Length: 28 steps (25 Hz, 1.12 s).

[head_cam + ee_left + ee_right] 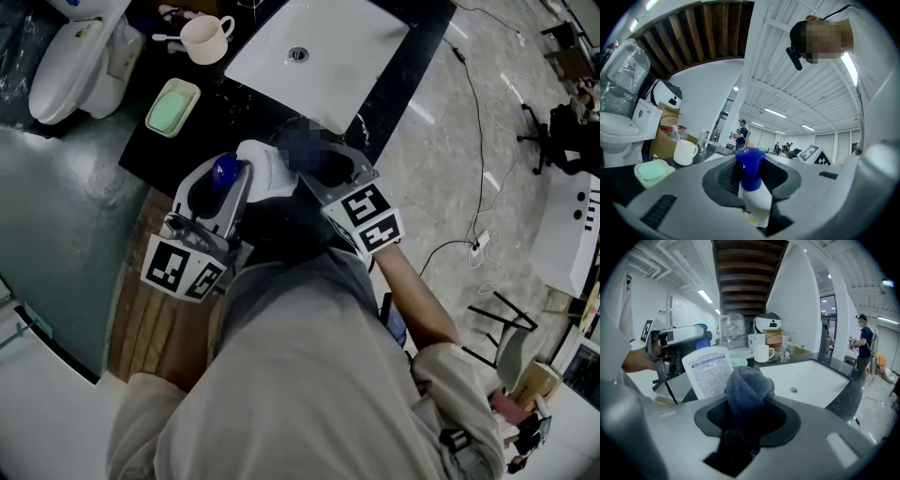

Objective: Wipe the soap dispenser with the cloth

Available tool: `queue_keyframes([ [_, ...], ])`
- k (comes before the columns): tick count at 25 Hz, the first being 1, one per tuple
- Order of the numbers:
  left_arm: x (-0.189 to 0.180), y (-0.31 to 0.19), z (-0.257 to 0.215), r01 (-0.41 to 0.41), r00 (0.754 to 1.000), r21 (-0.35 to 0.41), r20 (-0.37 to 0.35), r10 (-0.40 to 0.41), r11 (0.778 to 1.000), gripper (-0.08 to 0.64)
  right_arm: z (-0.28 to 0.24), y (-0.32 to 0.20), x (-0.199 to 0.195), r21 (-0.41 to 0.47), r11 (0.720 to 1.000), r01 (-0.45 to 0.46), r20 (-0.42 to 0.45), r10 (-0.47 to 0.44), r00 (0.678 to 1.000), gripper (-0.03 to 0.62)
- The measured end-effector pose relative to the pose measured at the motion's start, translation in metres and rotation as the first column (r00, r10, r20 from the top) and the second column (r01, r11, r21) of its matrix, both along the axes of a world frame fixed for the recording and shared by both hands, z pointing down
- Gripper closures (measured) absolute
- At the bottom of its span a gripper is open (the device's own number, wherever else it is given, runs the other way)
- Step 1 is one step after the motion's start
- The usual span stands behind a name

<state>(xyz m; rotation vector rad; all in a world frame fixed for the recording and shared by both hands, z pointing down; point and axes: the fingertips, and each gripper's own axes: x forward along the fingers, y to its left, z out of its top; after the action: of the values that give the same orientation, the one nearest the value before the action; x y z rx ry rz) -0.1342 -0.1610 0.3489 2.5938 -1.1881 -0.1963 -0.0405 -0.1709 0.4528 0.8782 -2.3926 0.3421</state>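
While the left gripper (751,180) points level, its jaws are closed on the dispenser (755,202), so the bottle sits right between the pads. It is a white plastic bottle with a blue pump head (750,161), and the head stands out just past the tips. From the right gripper view we see its flat front side, tilted, with a large white label (708,372) that has a blue frame and blue headings.

The right gripper (747,416) has its jaws closed on the cloth (748,386), a grey-blue bundle that sticks out beyond the tips. The cloth is directly in front of the lower corner of the label. We cannot tell whether it touches the bottle.

In the left gripper view the jaws cover the lower part of the bottle. In the head view the dispenser (265,167) shows only as a white patch between both grippers, and the cloth is hard to make out there.

The label carries many lines of small print, but they are too small to read.
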Motion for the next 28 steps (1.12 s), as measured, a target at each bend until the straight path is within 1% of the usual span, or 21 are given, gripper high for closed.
queue_keyframes([
  [5, 0.0, 0.001, 0.0, -0.003, 1.0, 0.003, 0.004, 0.003, 1.0, 0.465, 0.005, 0.0, 0.002, 0.003, 1.0, 0.012, -0.045, -0.012, 0.999, 0.457],
  [11, 0.0, 0.001, 0.0, 0.0, 1.0, 0.008, 0.007, -0.001, 1.0, 0.465, 0.016, 0.002, 0.009, 0.004, 1.0, 0.029, -0.121, -0.028, 0.992, 0.457],
  [28, 0.003, 0.0, -0.001, -0.001, 1.0, 0.015, 0.007, 0.001, 1.0, 0.465, 0.03, 0.014, 0.019, -0.05, 0.998, 0.023, -0.143, -0.03, 0.989, 0.457],
])
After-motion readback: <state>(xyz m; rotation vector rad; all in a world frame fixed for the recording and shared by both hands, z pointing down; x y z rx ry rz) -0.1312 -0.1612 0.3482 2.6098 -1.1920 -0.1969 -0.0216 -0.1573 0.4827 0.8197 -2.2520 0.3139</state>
